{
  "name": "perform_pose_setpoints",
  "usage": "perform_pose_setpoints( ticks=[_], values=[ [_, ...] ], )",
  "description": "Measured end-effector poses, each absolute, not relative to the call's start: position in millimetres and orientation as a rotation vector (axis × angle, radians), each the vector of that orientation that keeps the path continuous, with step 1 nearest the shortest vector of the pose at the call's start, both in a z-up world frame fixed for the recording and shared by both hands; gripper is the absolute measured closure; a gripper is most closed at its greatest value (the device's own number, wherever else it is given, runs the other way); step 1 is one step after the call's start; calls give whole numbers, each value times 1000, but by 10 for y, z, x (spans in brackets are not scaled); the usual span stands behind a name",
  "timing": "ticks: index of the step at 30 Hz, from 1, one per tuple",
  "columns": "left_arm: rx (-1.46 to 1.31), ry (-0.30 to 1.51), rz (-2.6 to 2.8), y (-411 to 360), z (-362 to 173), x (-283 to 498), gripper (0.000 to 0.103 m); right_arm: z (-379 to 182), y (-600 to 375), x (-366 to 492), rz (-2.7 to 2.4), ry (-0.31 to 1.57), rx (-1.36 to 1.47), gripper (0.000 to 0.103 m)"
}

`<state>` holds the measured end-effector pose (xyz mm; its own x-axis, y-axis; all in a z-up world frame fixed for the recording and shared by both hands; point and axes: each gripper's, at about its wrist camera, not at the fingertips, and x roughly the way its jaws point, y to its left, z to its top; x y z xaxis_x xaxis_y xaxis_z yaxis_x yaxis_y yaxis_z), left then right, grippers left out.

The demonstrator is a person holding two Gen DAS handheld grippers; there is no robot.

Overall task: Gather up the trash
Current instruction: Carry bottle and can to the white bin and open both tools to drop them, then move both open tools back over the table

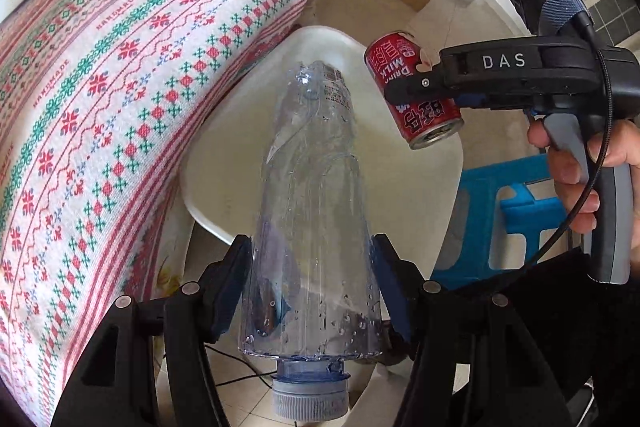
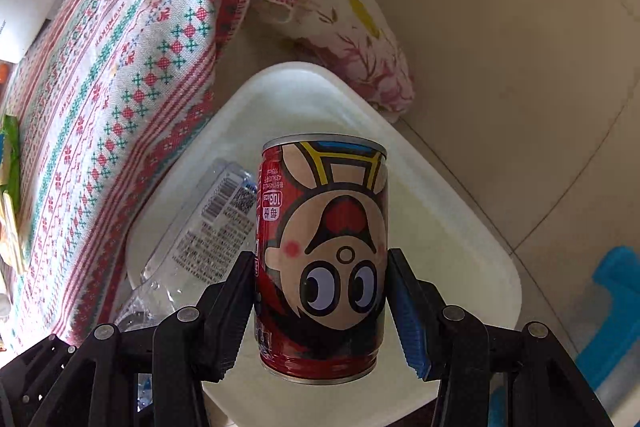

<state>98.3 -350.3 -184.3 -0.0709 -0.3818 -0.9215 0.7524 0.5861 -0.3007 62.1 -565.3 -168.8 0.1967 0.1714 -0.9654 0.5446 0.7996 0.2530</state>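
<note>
Two items are held over the white bin (image 2: pixel 472 227): the clear bottle (image 1: pixel 316 227), cap nearest the camera, clamped by the left gripper (image 1: pixel 312 291); the red can (image 2: pixel 324 259), print inverted, clamped by the right gripper (image 2: pixel 320 307). Patterned cloth (image 1: pixel 100 87) lies beside the bin's left edge.

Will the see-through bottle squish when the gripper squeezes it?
Probably a bit: the clear plastic bottle looks thin and already creased near its far end. It seems nearly empty, so likely light. Droplets on its wall might make it slippery between the left gripper pads.

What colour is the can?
Red, with a cartoon face; the can shows best in the right wrist view.
</note>
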Motion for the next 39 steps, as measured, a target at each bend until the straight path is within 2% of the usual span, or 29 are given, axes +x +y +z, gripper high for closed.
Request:
perform_pose_setpoints(
  ticks=[4,8,14,27,39],
  values=[
    [386,1275,-953,-3641,-1788,983,37,-1703,-5678,647,-282,1378,660,47],
    [398,1231,-918,-3625,-1705,961,24,-1623,-5695,666,-300,1359,656,45],
    [358,1152,-839,-3461,-1550,996,15,-1336,-5651,666,-303,1289,611,35],
    [349,1022,-727,-2849,-1206,803,14,-777,-5300,536,-266,1129,461,27],
    [254,958,-502,-2138,-999,1012,13,-334,-4672,734,-217,946,296,22]
  ],
)
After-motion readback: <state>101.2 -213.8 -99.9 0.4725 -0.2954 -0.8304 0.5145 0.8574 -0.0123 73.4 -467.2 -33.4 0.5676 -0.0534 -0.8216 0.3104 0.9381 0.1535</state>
